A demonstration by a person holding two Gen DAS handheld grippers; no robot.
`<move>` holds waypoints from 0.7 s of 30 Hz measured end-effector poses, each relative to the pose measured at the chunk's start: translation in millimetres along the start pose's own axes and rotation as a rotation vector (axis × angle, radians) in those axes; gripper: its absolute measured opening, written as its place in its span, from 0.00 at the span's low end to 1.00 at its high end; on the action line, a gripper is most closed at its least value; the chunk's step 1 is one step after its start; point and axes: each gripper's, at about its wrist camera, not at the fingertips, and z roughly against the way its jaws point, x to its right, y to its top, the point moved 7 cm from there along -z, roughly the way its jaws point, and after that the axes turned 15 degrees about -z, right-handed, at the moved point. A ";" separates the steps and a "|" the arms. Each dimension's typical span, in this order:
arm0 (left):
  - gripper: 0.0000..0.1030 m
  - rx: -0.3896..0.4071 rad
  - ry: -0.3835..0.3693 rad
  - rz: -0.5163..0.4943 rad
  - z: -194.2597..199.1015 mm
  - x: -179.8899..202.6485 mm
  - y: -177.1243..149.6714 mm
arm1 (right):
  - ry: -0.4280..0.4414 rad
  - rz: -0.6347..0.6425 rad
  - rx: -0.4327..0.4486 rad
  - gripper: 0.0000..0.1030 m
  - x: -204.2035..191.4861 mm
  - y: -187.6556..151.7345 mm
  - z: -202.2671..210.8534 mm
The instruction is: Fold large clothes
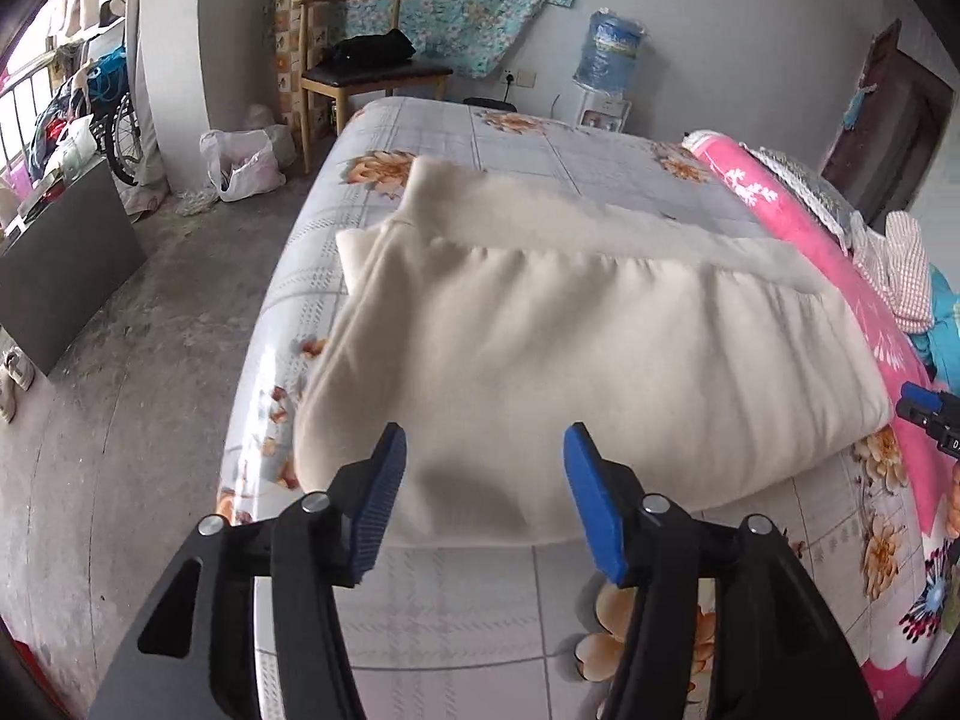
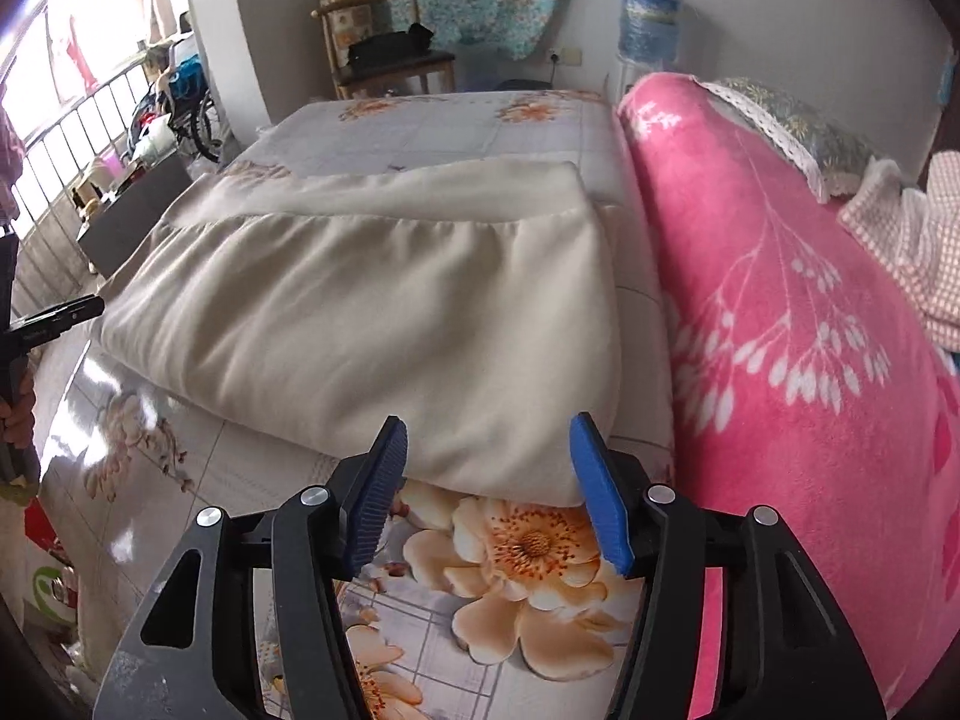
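A cream garment (image 1: 540,348) lies folded into a thick rectangle on the flowered bed sheet (image 1: 456,606); a collar or cuff end sticks out at its far left. It also shows in the right wrist view (image 2: 372,312). My left gripper (image 1: 483,492) is open and empty, its blue pads just above the garment's near edge. My right gripper (image 2: 489,480) is open and empty over the garment's near right corner. The right gripper's tip shows at the right edge of the left wrist view (image 1: 930,414), and the left gripper at the left edge of the right wrist view (image 2: 54,318).
A pink flowered blanket (image 2: 810,330) lies rolled along the garment's right side, with a checked cloth (image 2: 918,252) on it. A wooden chair (image 1: 366,72) and a water dispenser (image 1: 606,60) stand beyond the bed. The bed's left edge drops to a concrete floor (image 1: 150,348).
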 end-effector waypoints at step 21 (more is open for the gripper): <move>0.89 0.156 0.149 0.001 101.8 98.1 -32.9 | 0.029 -0.114 0.107 0.86 -62.4 -65.2 68.3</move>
